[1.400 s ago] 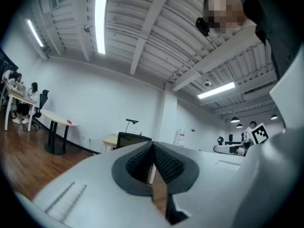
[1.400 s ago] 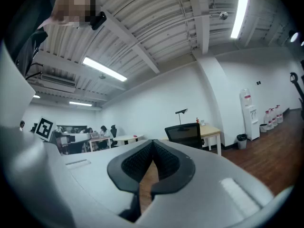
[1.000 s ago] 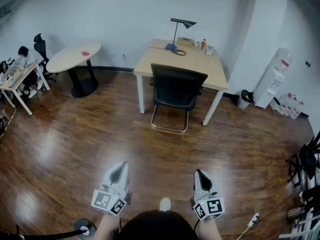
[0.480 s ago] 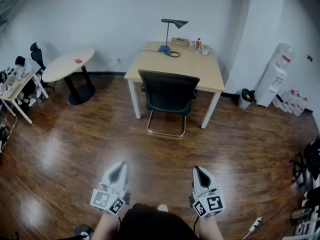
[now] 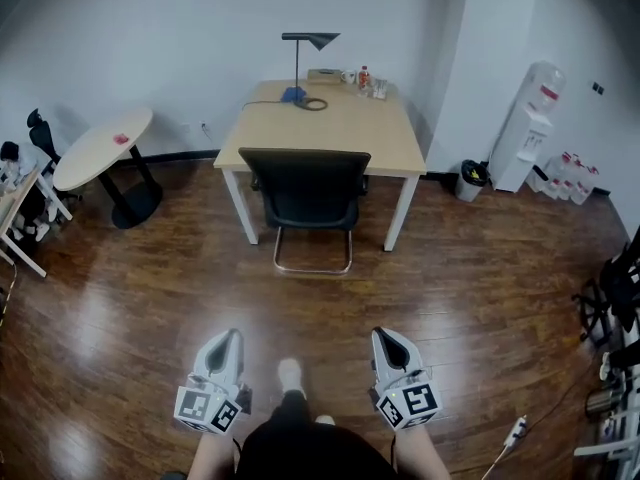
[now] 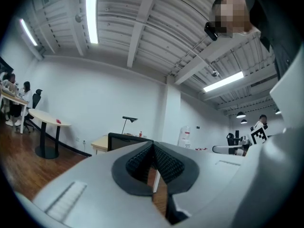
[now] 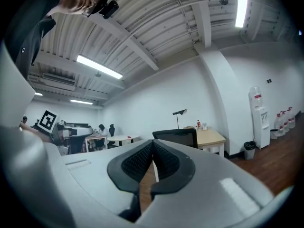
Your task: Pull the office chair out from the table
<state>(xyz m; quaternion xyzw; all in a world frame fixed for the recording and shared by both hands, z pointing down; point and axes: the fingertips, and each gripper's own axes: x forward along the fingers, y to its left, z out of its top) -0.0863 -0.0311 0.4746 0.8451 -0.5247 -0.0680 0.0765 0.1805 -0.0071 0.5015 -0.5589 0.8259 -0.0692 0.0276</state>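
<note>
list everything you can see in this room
office chair: one, black, pushed up to the desk's near side
desk: one, light wood, white legs, against the back wall
desk lamp: one, dark, desk's far edge
round table: one, pale top, black base, left of the desk
water dispenser: one, white, right wall
bin: one, dark, beside the dispenser
left gripper: one, grey, shut, empty, bottom left
right gripper: one, grey, shut, empty, bottom right

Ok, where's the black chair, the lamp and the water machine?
office chair [image 5: 305,173]: head view, on the middle of its black backrest.
desk lamp [image 5: 313,40]: head view, on its dark shade.
water dispenser [image 5: 525,143]: head view, on its white body below the bottle.
</note>
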